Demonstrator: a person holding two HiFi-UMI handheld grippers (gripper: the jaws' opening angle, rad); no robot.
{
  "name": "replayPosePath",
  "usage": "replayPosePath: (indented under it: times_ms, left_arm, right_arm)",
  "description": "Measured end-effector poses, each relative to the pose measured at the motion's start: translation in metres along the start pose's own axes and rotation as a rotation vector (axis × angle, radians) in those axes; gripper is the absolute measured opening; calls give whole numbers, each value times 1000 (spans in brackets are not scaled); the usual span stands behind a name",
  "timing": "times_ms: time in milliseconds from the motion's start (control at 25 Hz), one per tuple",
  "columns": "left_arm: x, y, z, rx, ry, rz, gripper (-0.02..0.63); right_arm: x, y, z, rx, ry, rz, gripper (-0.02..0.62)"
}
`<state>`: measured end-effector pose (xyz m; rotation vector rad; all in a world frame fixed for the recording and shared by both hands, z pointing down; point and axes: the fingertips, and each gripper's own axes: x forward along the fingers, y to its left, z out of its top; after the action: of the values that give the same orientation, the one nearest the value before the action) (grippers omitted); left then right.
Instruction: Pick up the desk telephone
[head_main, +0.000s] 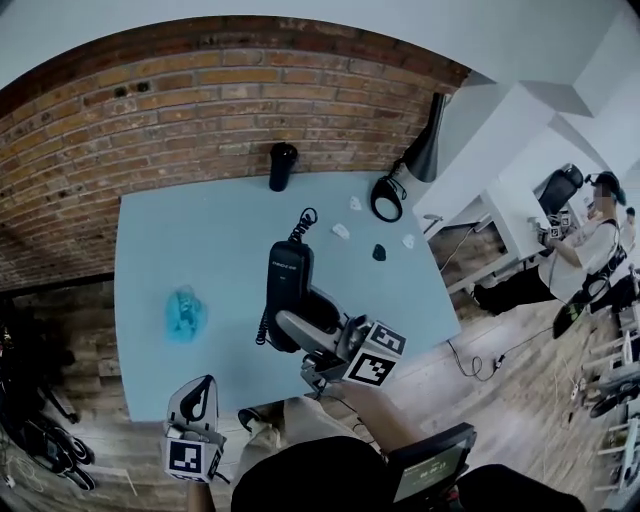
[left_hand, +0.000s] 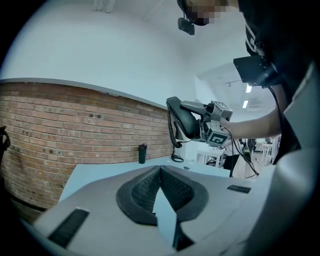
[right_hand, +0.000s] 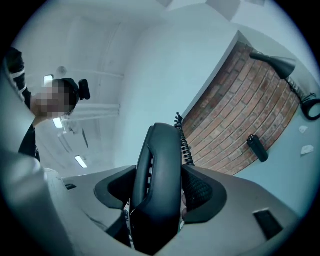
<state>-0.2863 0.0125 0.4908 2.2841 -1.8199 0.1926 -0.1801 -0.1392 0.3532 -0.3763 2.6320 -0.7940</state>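
Note:
The black desk telephone hangs above the light blue table, its handset on the base and its coiled cord dangling at the left side. My right gripper is shut on the phone's near end. In the right gripper view the telephone fills the gap between both pads. My left gripper sits low at the table's front edge, apart from the phone, shut with nothing in it. From the left gripper view, its tips meet and the lifted telephone shows beyond at the upper right.
A black bottle stands by the brick wall. A black desk lamp and a black ring are at the back right. A blue crumpled thing lies on the left. Small white scraps and a dark lump lie mid-right. A person stands at the far right.

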Motion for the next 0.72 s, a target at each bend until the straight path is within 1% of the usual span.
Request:
replayPosePath:
  times_ms: [160,280,400,480,560,720]
  left_arm:
    - [13,-1,3,31,15,-30,14]
    - [29,-5,16,71,-18,-39,14]
    - [48,-17,30,60,-23,-59,14]
    - [67,-31,39,57,-21,-81,14]
    - [87,-44,45,74,-14,-90,14]
    - [108,-59,49,93,-1,-98,14]
  right_arm:
    - [-21,-9,-1,-4,7,-42,295]
    - [-32,-20,5,-51,14,-67,295]
    - [-42,-34,17,-81,1,-103,295]
    - [-50,-46,29,-91,-8,-109,295]
    - [-57,-56,41,-110,-5,-109,295]
    - [-67,-71,46,-153,7,-107,295]
